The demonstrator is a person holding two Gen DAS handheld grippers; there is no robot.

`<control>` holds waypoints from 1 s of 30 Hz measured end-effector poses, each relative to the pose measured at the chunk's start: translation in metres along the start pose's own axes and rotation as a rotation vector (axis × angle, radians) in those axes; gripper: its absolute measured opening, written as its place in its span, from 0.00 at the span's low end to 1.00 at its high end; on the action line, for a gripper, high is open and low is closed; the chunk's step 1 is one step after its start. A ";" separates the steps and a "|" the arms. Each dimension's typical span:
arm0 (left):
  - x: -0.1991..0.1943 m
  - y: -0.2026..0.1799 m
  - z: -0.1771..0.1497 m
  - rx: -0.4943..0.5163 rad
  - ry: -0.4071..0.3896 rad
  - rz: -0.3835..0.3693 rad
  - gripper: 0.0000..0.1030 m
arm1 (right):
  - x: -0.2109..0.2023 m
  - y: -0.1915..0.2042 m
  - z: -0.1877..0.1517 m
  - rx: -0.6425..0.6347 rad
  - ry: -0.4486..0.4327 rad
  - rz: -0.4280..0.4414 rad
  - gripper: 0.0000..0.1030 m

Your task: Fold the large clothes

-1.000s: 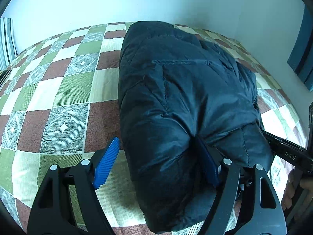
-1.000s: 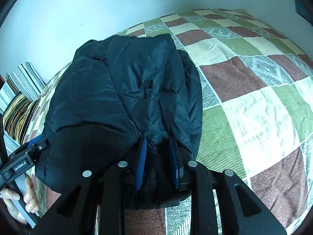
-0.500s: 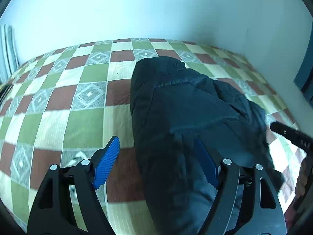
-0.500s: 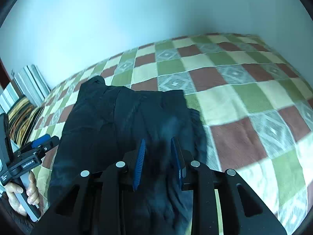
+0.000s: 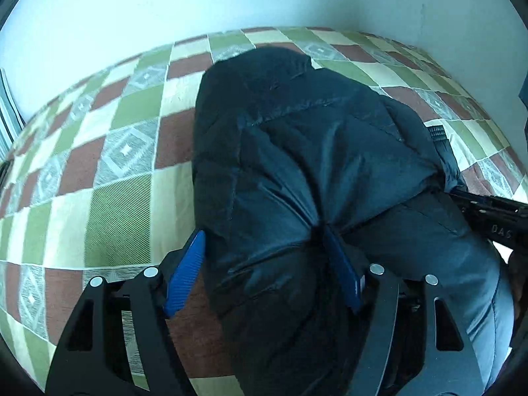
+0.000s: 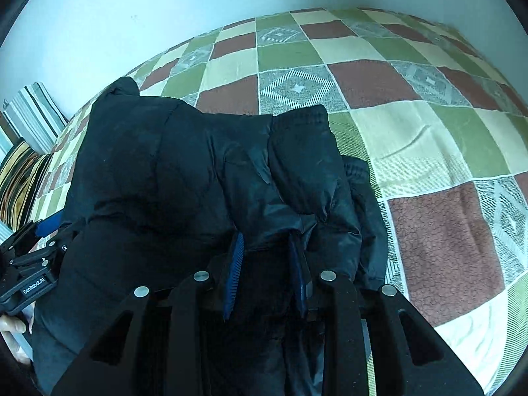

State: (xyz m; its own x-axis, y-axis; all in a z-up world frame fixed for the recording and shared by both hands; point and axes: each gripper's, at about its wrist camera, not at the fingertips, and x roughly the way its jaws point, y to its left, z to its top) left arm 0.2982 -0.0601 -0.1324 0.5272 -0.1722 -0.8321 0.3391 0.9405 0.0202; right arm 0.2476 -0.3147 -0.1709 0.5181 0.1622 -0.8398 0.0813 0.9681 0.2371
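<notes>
Black puffy jacket (image 5: 297, 151) heaped on checked bedspread (image 5: 125, 151), near hem cut off at 6 o'clock. Left gripper (image 5: 264, 264) closing around a thick fold, right-hand pad sunk into it. Right gripper (image 6: 265, 260) clamped on jacket edge; striped pillows (image 6: 29, 115) half out of view at 9 o'clock.

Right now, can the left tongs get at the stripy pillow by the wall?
Probably not yet. The left tongs are busy closing on a fat bunch of the dark jacket, and the stripy pillow sits far off at the bed's edge by the wall. They'd have to let go first.
</notes>
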 end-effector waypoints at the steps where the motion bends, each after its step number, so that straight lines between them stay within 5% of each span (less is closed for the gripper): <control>1: 0.002 0.001 0.000 -0.003 0.004 -0.005 0.70 | 0.002 0.000 0.000 0.002 -0.001 -0.001 0.26; 30: 0.009 -0.001 -0.004 -0.004 -0.001 0.018 0.71 | 0.008 0.001 -0.004 0.011 -0.037 -0.020 0.26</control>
State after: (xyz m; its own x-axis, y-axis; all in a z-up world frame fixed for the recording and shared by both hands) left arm 0.2996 -0.0613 -0.1418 0.5343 -0.1552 -0.8309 0.3261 0.9448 0.0331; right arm 0.2486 -0.3122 -0.1791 0.5475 0.1357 -0.8257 0.1011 0.9688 0.2262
